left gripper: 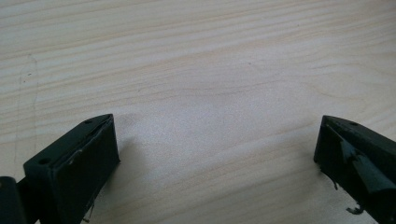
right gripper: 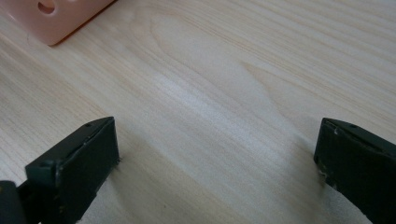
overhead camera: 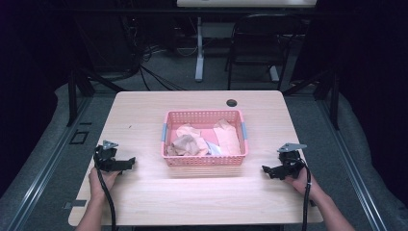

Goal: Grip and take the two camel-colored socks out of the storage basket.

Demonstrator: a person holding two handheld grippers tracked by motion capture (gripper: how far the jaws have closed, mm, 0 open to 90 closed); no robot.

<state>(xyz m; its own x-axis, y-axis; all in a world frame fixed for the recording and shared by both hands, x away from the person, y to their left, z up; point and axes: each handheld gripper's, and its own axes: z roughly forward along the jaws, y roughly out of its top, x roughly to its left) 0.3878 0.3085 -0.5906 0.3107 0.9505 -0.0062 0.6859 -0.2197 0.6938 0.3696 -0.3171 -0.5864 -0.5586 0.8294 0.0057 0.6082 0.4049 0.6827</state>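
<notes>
A pink basket [overhead camera: 205, 139] full of crumpled cloths [overhead camera: 192, 143] is set in the middle of the counter [overhead camera: 144, 192]. The left gripper [overhead camera: 126, 163] is held wide apart left of the basket, and the right gripper [overhead camera: 269, 171] right of it, nothing grasped. No cloth seems taken out yet; all is left to do.

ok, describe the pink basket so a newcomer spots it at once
On the light wooden table, look at the middle, just behind the line between the two hand-held tools. The pink basket sits there: rectangular, perforated walls, blue side clips, crumpled beige and pink cloths inside. It is the table's one container.
</notes>
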